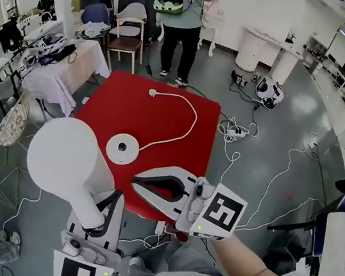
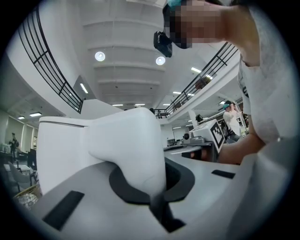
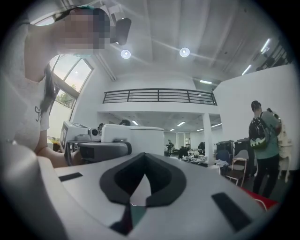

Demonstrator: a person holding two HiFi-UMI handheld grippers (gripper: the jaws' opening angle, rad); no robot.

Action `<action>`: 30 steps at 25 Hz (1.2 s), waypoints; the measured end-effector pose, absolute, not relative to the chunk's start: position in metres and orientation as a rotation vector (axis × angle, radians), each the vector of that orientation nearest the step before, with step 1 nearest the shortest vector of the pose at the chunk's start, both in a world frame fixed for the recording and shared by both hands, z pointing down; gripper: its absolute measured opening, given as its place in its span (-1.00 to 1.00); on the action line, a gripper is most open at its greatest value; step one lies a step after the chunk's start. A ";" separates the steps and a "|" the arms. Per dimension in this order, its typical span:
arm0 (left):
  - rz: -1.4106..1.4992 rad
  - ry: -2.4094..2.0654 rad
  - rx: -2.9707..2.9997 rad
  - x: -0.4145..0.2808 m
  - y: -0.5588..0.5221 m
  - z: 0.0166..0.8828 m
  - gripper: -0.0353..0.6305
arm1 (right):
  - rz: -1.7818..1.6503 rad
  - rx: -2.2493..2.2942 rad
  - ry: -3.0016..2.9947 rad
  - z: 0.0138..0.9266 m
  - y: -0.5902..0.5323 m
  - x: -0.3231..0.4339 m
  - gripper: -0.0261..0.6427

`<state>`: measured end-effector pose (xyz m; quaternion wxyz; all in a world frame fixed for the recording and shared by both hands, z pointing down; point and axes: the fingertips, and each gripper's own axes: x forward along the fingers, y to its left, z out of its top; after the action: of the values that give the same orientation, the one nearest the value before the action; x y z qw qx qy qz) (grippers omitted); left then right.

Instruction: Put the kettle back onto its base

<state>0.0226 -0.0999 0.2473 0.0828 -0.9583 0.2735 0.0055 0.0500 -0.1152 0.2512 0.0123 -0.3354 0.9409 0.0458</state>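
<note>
In the head view a white kettle (image 1: 66, 164) hangs over the near left edge of the red table (image 1: 156, 114). My left gripper (image 1: 106, 209) is shut on the kettle's handle (image 2: 126, 150), which sits in the dark notch of the jaws. The round white base (image 1: 122, 149) lies on the table just right of the kettle. My right gripper (image 1: 138, 182) is over the table's near edge, shut, with nothing in it. The right gripper view shows the same: its jaws meet at the tip, and the kettle (image 3: 136, 138) is off to the left.
A white cable runs from the base to a plug (image 1: 152, 93) at the far side of the table. Beyond stand a wooden chair (image 1: 127, 37), a cloth-covered table (image 1: 61, 70) and a person with a backpack (image 1: 181, 9). Cables and a power strip (image 1: 236, 132) lie on the floor.
</note>
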 end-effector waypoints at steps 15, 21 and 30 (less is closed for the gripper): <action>0.042 1.040 -2.785 0.089 -0.177 0.284 -0.88 | 0.073 -0.787 3.019 0.283 -0.171 0.120 -0.90; 0.021 1.039 -2.804 0.115 -0.211 0.325 -0.88 | 0.048 -0.757 3.014 0.307 -0.191 0.141 -0.90; 0.011 1.025 -2.837 0.138 -0.262 0.390 -0.88 | -0.004 -0.737 3.046 0.351 -0.219 0.153 -0.90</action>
<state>0.1385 -0.2620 0.3904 0.0625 -0.9387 0.3391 0.0035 0.1530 -0.2193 0.3508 0.0039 -0.2351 0.9720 -0.0013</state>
